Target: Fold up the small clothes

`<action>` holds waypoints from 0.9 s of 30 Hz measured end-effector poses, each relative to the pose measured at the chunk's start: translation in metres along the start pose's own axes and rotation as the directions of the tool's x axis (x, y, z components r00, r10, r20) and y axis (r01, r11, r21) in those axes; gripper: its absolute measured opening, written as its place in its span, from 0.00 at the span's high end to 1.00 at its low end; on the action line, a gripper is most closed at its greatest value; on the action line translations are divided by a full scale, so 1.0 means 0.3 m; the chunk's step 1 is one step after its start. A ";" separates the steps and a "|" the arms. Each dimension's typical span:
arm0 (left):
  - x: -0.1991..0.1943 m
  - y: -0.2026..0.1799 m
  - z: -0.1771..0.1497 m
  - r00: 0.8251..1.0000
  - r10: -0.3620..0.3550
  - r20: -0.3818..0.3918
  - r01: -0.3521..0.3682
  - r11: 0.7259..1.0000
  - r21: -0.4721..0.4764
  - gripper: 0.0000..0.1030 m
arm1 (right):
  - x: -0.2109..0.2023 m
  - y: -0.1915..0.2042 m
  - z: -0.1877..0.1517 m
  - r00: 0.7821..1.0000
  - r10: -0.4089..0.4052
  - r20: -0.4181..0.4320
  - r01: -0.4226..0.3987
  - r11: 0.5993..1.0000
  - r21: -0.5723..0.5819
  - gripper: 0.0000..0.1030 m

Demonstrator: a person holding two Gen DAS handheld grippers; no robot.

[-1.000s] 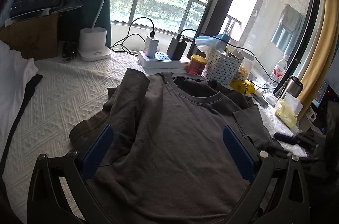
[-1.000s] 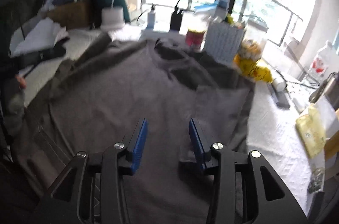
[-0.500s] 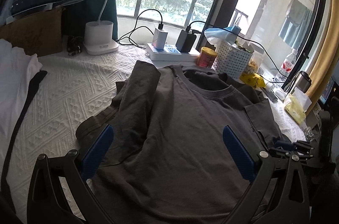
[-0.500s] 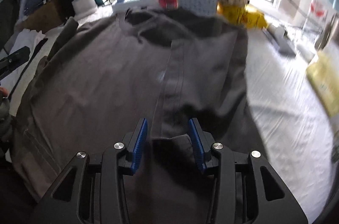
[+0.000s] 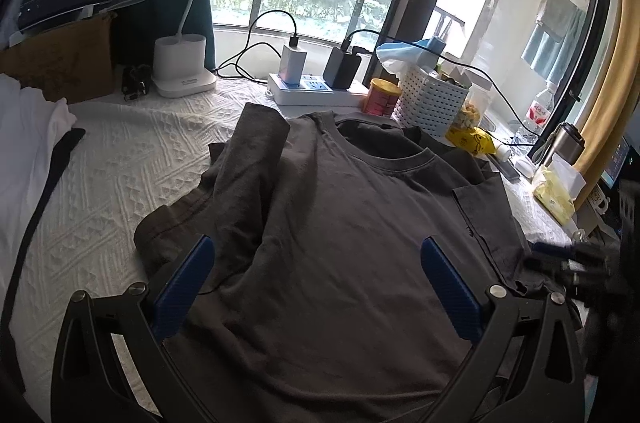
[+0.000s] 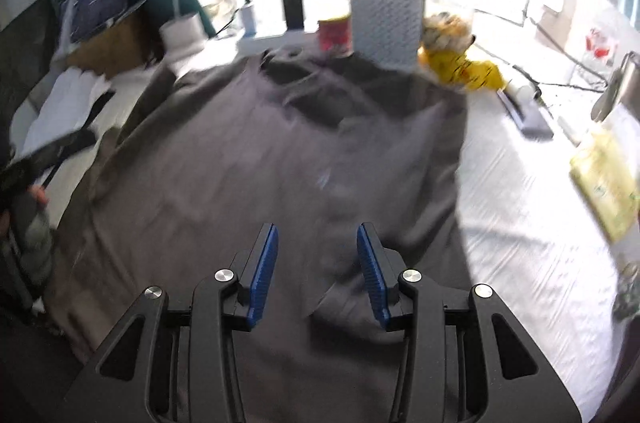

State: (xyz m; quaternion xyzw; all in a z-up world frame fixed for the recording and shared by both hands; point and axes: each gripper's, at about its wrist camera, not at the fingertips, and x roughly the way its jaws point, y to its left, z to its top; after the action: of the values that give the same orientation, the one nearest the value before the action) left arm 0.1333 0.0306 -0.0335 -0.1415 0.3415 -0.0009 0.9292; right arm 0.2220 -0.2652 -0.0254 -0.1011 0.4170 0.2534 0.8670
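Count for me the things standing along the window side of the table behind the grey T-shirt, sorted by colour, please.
White: 4 (lamp base, power strip, charger, perforated basket)
Black: 1 (charger)
Red and yellow: 1 (can)
Yellow: 1 (bag)
Total: 7

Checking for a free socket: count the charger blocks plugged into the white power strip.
2: a white charger block at the white power strip's left end and a black charger block right of it. Any hidden behind them cannot be ruled out.
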 end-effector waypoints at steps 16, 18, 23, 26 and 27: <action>0.135 0.080 0.076 0.996 0.076 -0.039 -0.075 0.997 0.022 0.01 | 0.358 0.000 0.182 0.987 -0.137 -0.087 0.134 0.990 -0.035 0.58; 0.154 0.092 0.081 0.995 0.086 -0.048 -0.085 0.996 0.020 0.01 | 0.364 0.011 0.185 0.987 -0.140 -0.073 0.136 0.989 -0.063 0.58; 0.194 0.123 0.078 0.991 0.114 -0.076 -0.115 0.993 0.000 0.01 | 0.374 0.041 0.193 0.990 -0.133 -0.048 0.126 0.984 -0.127 0.84; 0.197 0.129 0.078 0.990 0.116 -0.077 -0.117 0.993 -0.004 0.01 | 0.372 0.046 0.196 0.992 -0.119 -0.047 0.112 0.986 -0.124 0.96; 0.194 0.130 0.077 0.991 0.115 -0.076 -0.115 0.993 -0.004 0.01 | 0.368 0.048 0.198 0.993 -0.107 -0.045 0.101 0.988 -0.119 0.97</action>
State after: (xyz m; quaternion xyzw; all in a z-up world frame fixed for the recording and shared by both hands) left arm 0.1890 0.0685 -0.0640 -0.1254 0.3838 0.0487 0.9136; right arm 0.3124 -0.1908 -0.0729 -0.1797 0.4176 0.2292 0.8607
